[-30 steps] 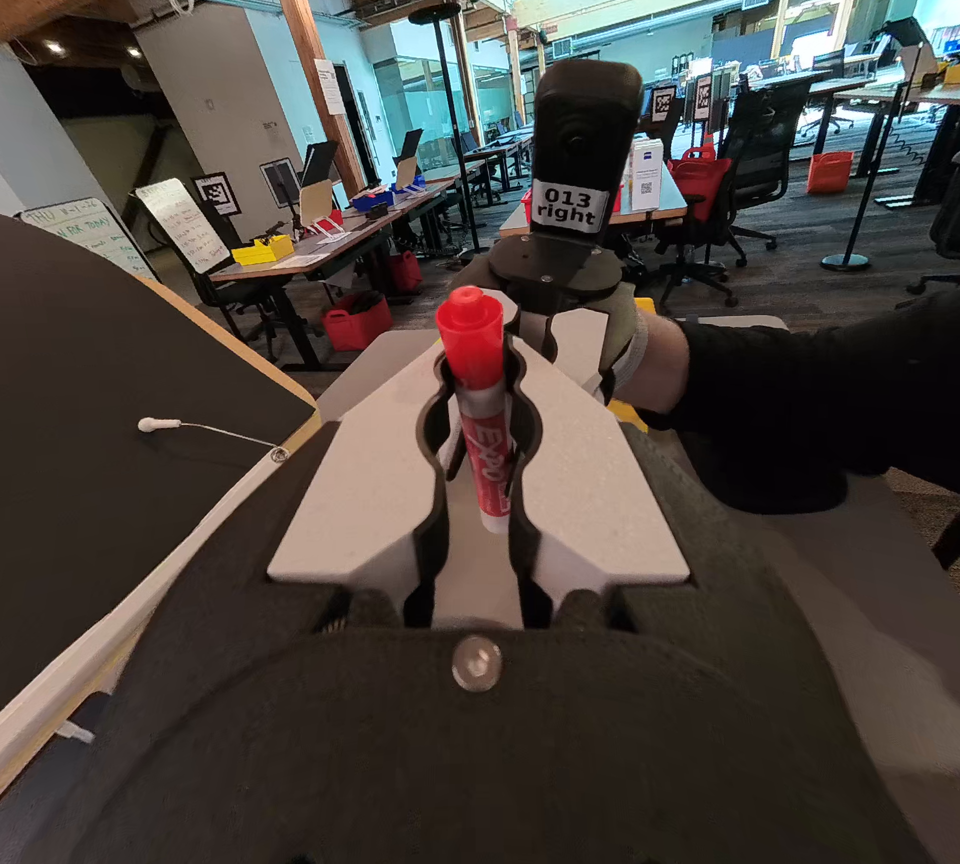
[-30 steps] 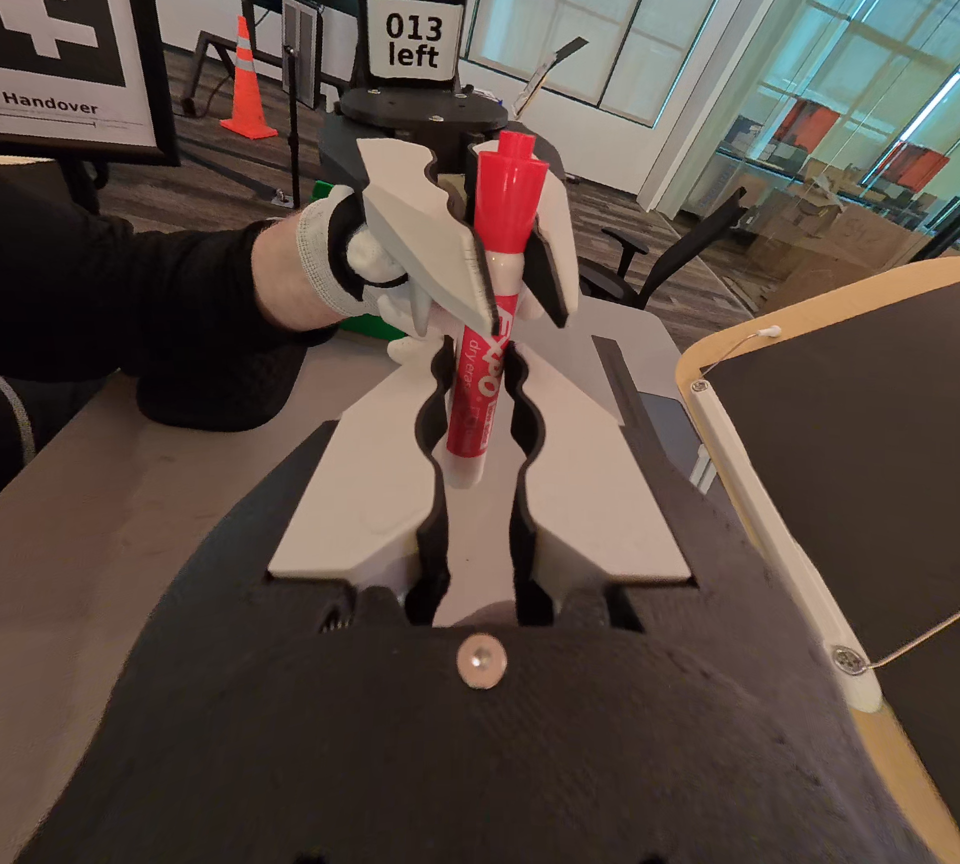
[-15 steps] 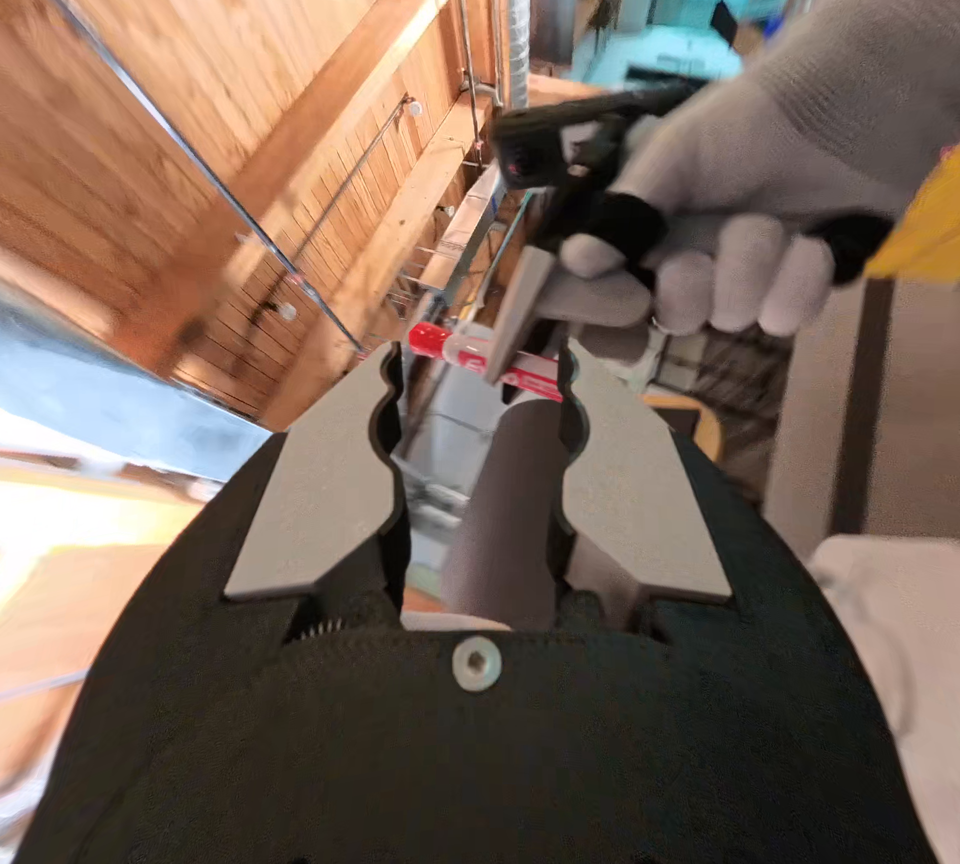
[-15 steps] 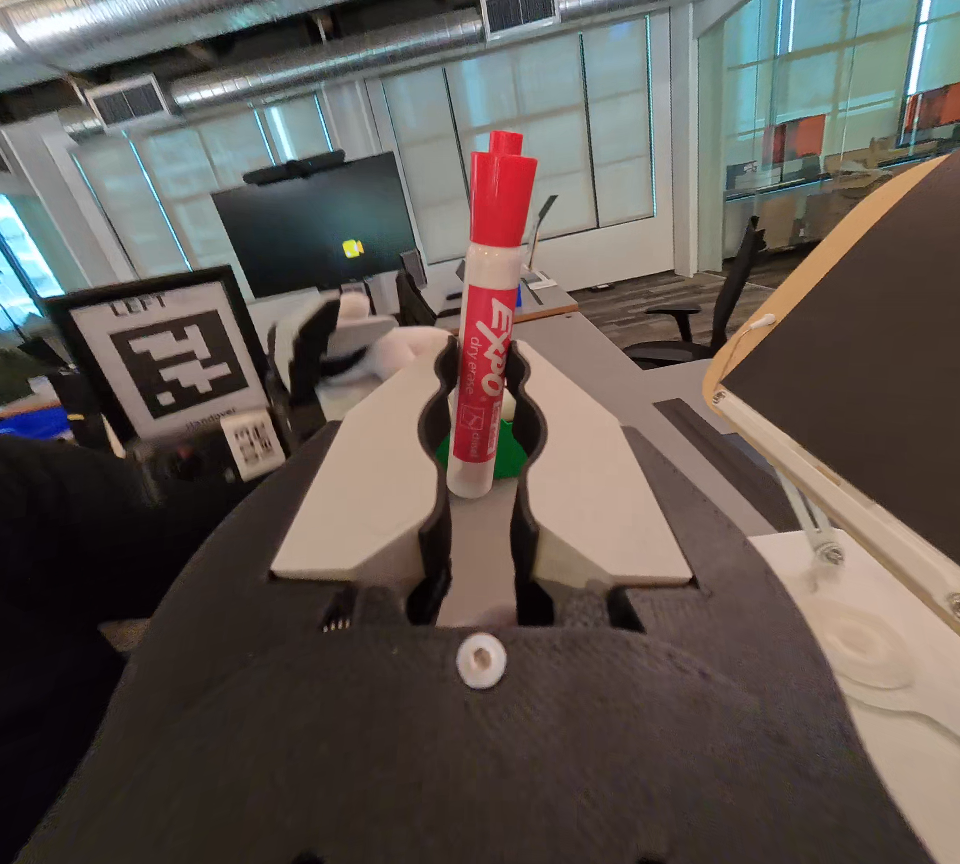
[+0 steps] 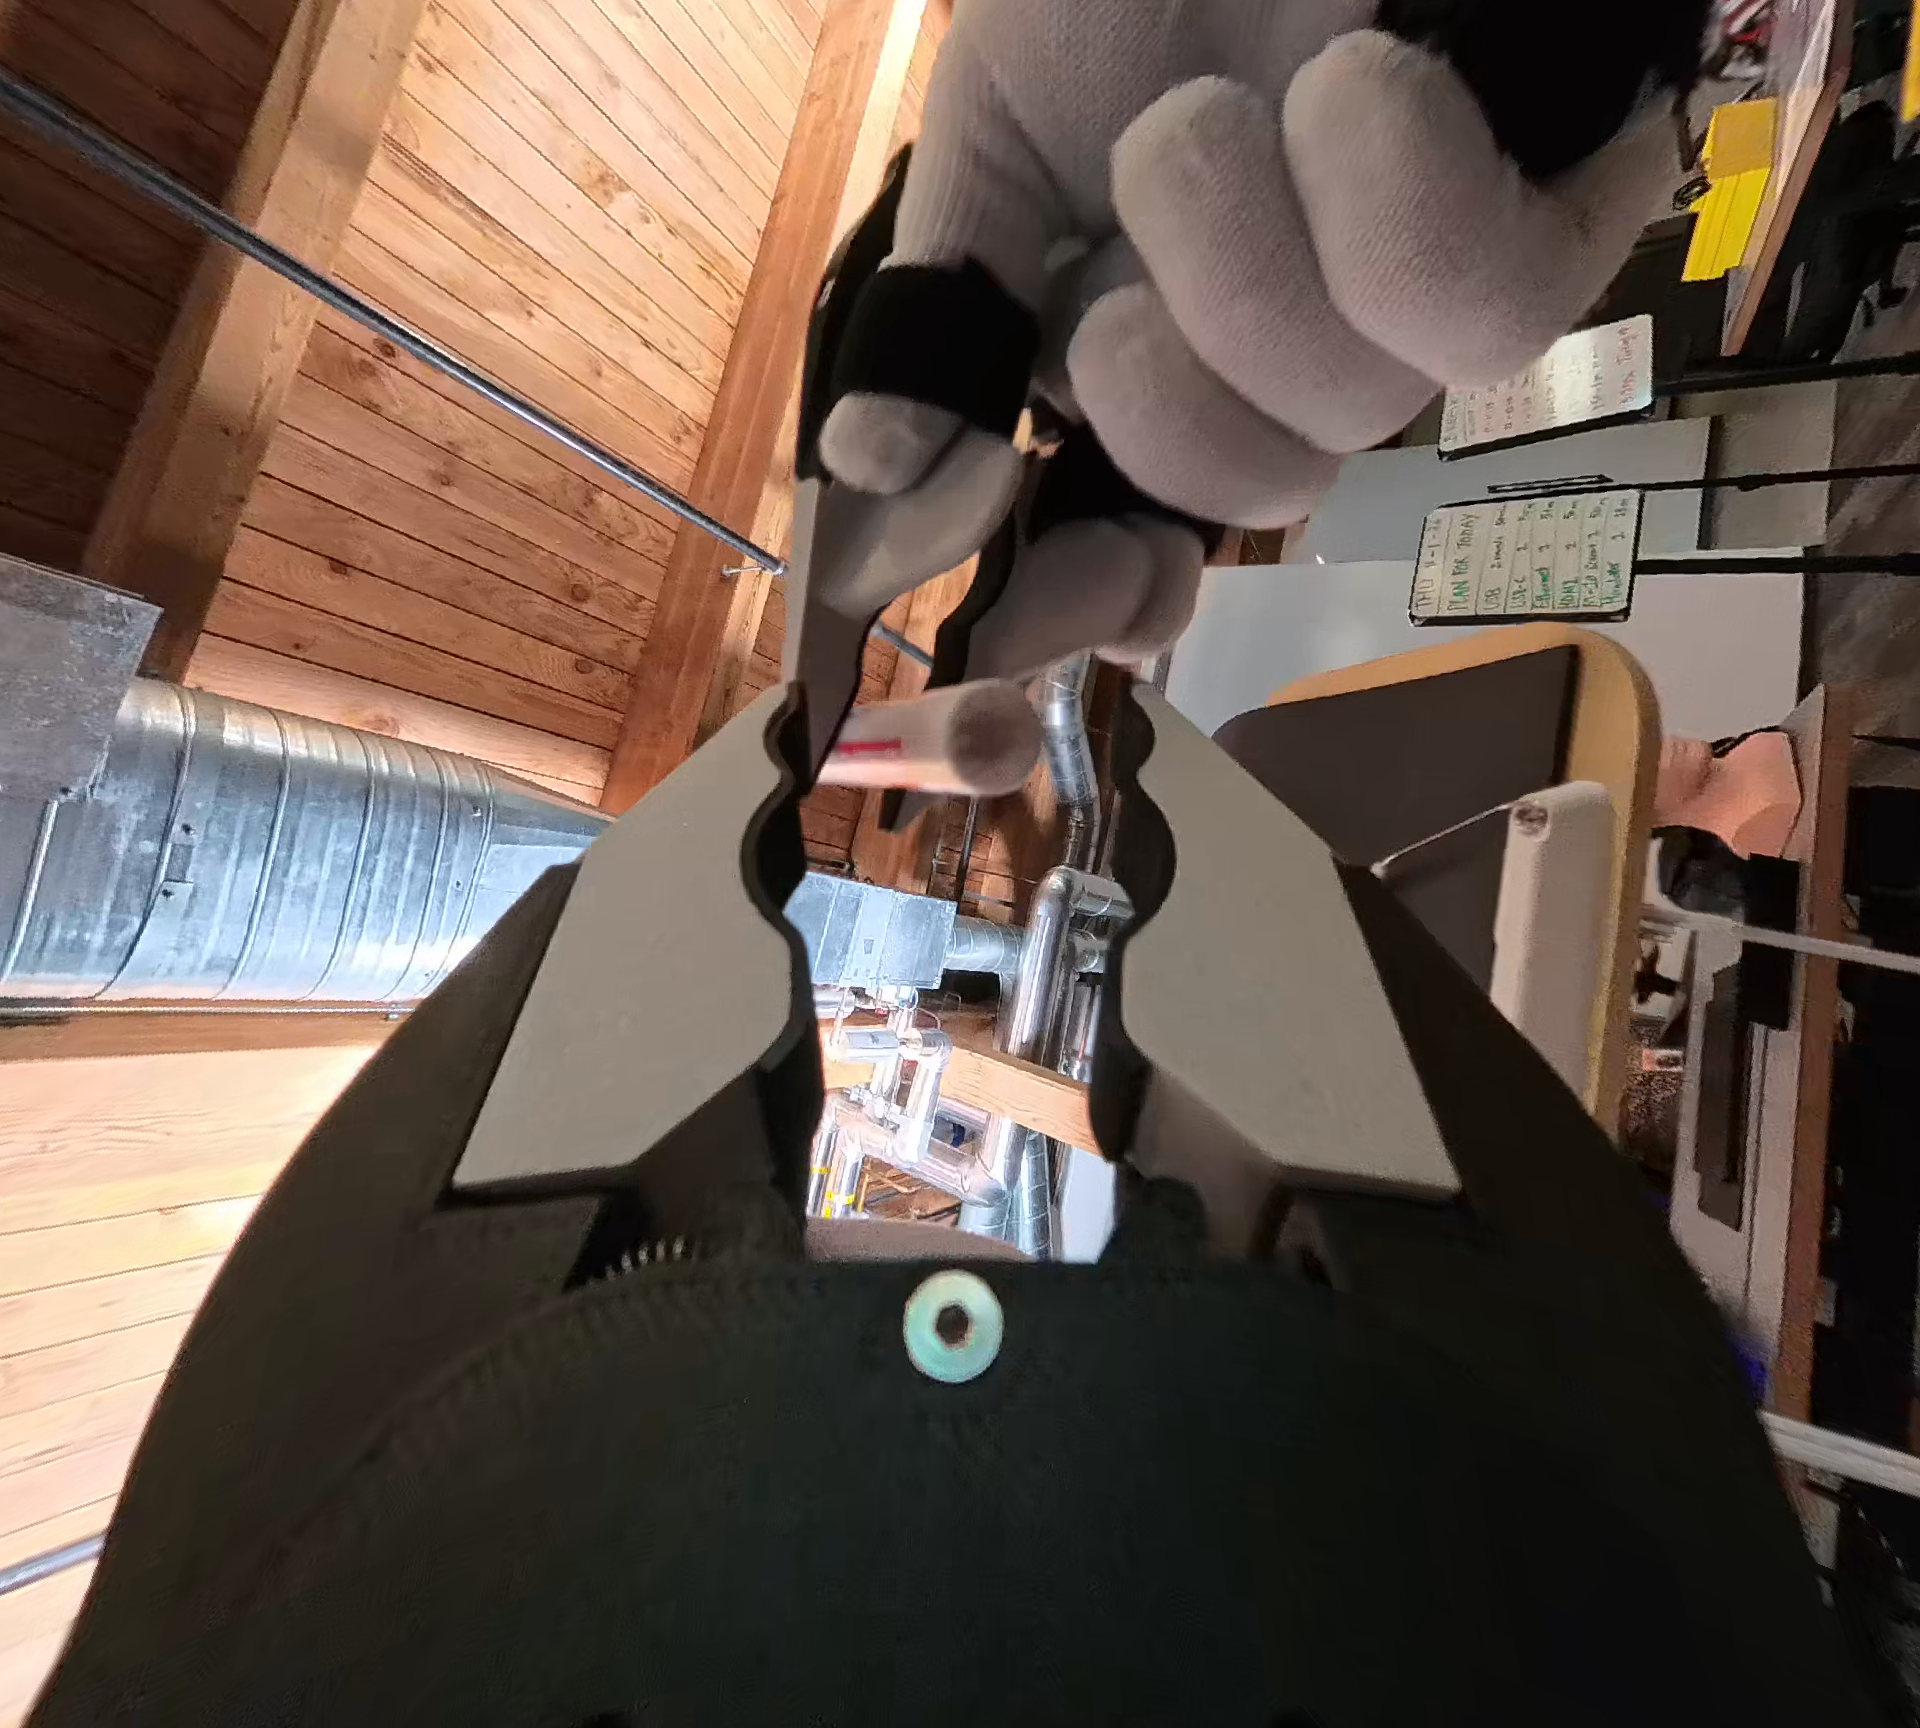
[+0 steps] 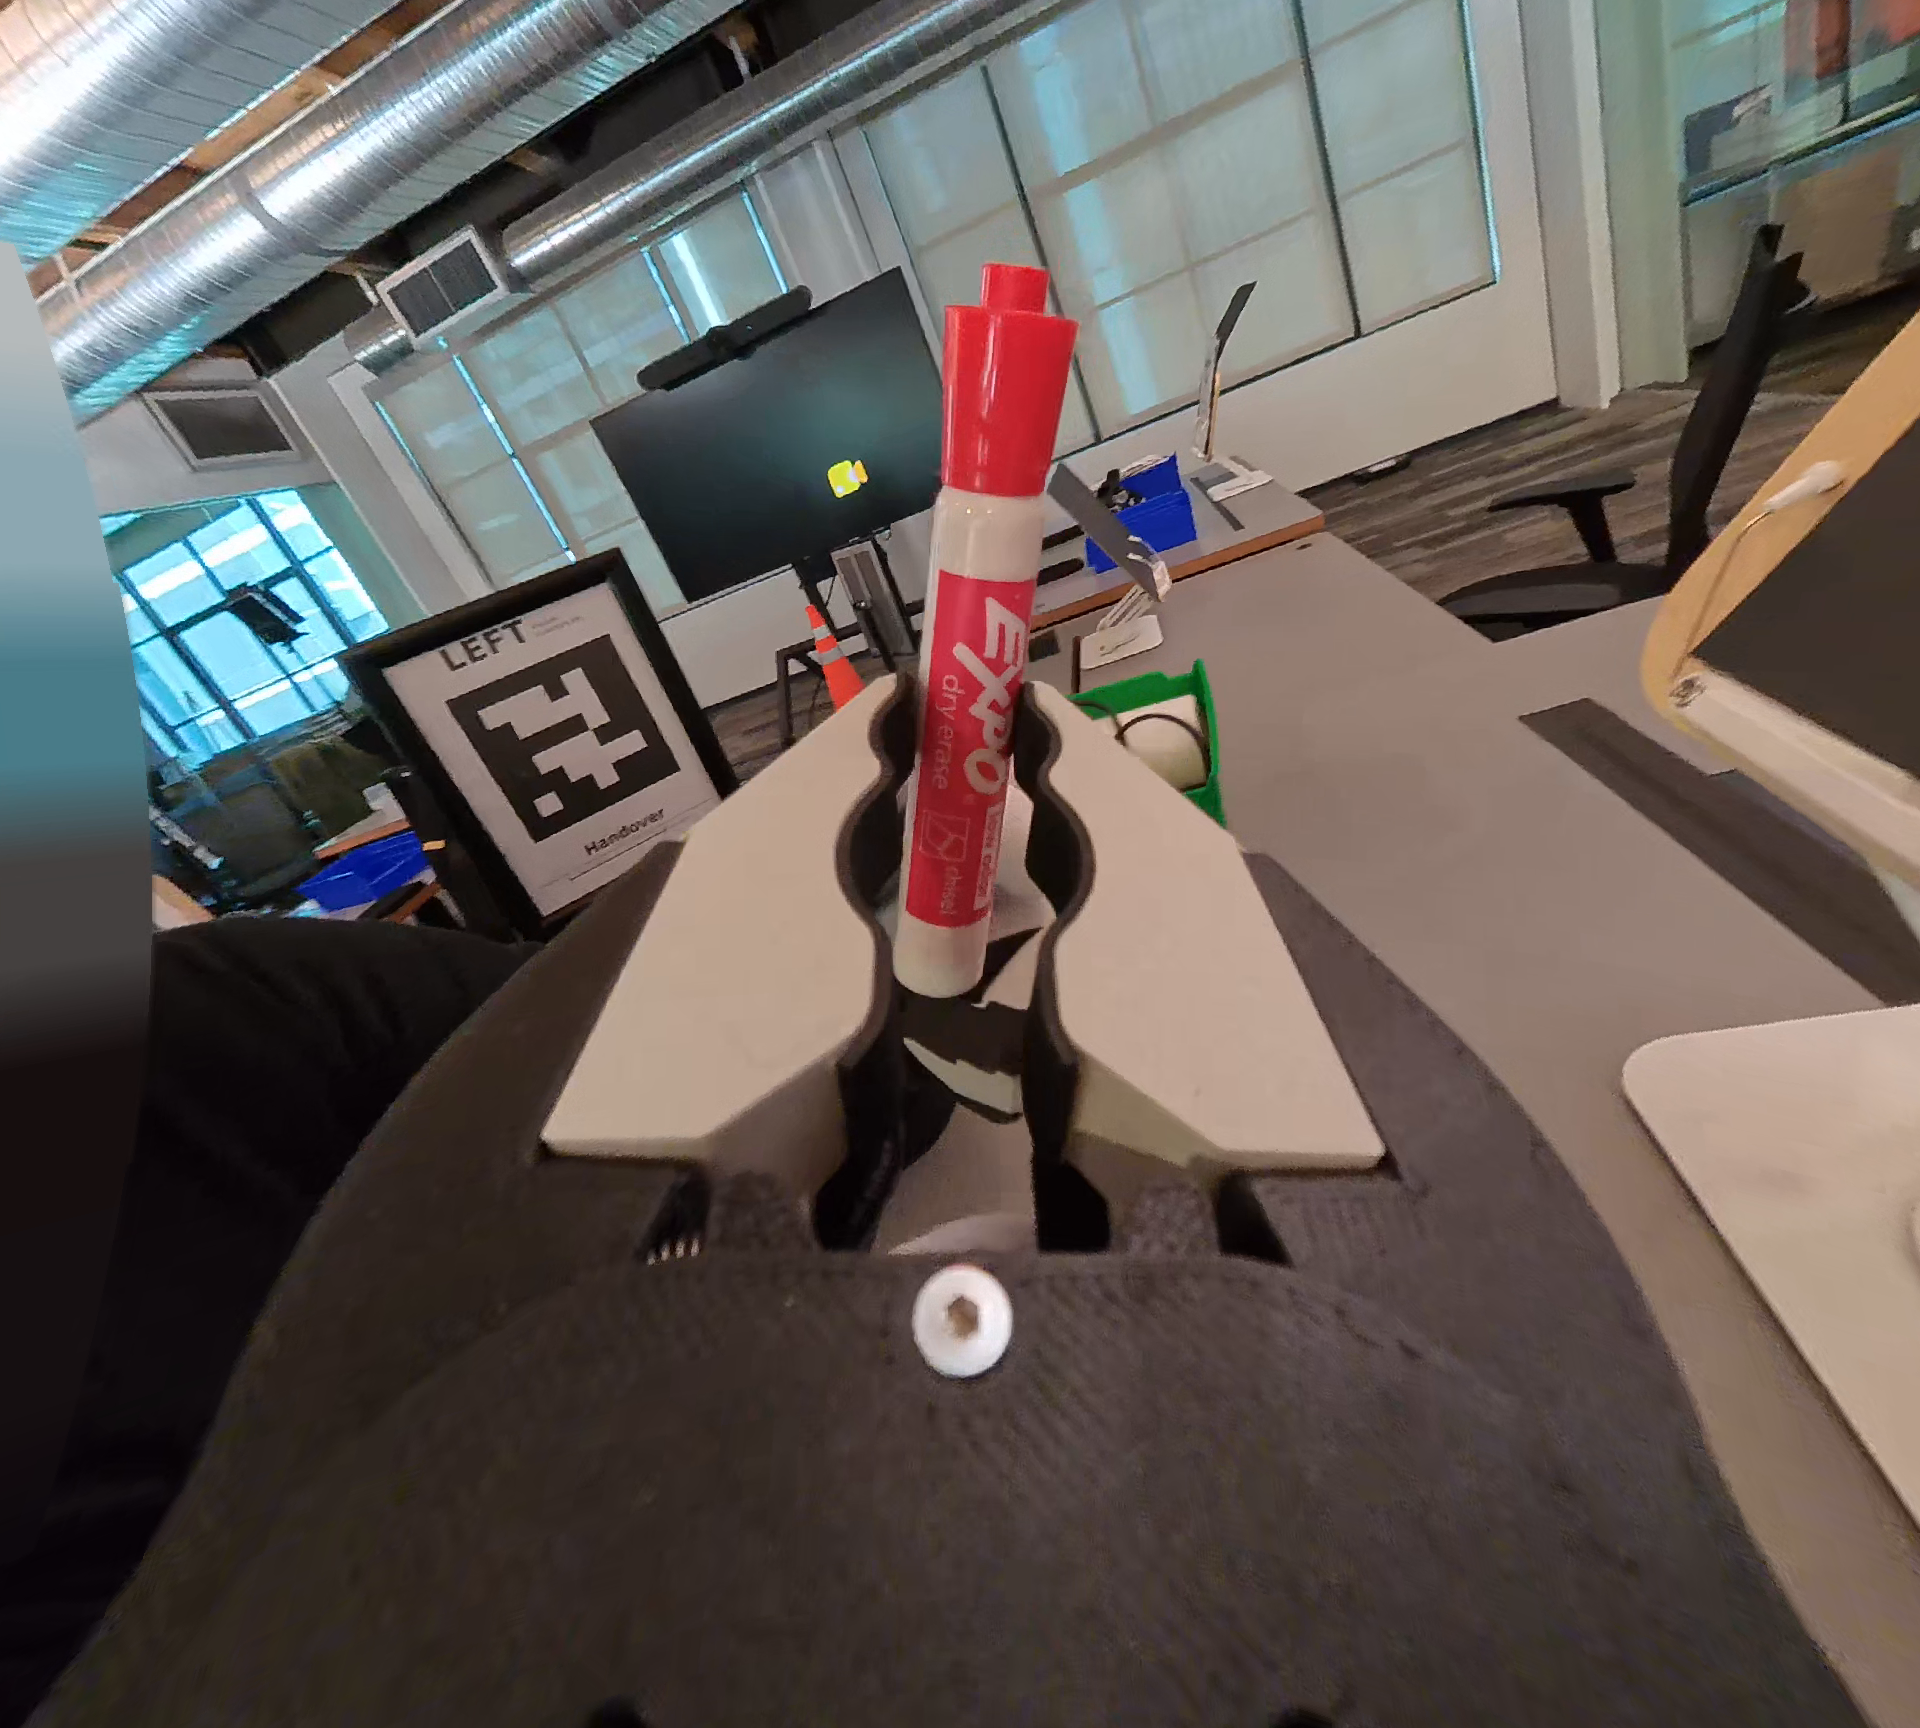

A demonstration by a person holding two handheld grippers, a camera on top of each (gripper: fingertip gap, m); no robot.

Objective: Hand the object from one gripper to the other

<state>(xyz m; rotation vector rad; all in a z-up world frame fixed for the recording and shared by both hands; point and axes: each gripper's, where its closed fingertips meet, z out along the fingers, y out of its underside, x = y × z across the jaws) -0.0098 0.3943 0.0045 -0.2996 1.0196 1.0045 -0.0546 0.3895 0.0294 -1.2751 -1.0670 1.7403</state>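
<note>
Marker stands upright, clamped in the right hand-held gripper; the left hand-held gripper, spread wide and empty, faces its white butt end.

Bright daylight through windows in right wrist view; warm glow on wood ceiling in left. Strong fisheye bend at edges. Gloved hand close, soft, slightly blurred. Smeared band down left edge of right view.

Red-capped white dry-erase marker: near upright, cap uppermost, lower barrel clamped in the right gripper.
</note>
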